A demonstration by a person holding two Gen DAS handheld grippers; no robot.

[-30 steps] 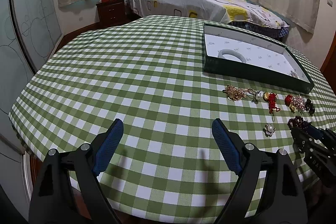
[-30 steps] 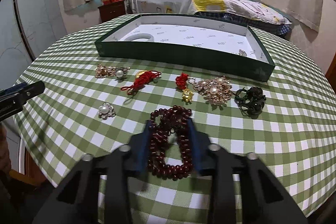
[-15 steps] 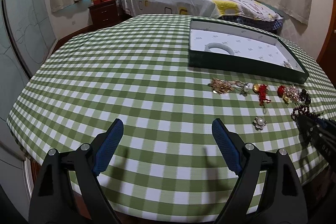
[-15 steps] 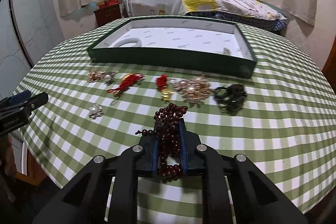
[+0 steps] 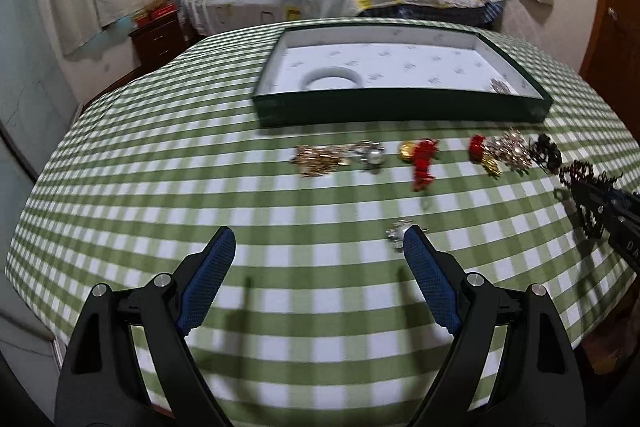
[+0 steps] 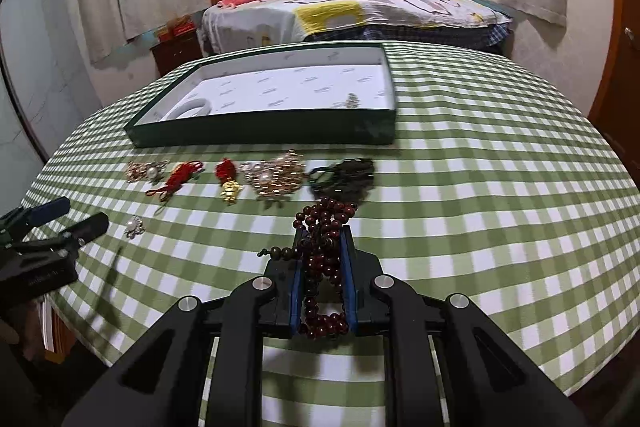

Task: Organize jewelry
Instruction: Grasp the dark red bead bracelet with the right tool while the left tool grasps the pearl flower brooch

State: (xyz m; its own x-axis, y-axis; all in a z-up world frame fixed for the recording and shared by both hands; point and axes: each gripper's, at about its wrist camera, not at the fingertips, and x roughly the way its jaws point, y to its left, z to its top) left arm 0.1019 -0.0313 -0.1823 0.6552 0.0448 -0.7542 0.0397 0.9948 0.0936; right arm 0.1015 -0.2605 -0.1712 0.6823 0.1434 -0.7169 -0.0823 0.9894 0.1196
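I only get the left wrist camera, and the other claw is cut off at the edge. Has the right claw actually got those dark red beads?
Observer: Yes. In the right wrist view the right claw has just been closing, and both pads press on the dark red bead bracelet between them.
Operator: Is the whole bracelet inside?
Observer: No. A loop of beads sticks out past the fingertips, and a short strand pokes out on the picture's left.
Operator: My own finger hides the pearl brooch. Am I touching it?
Observer: No. Checked cloth shows between the pearl brooch and the left claw.
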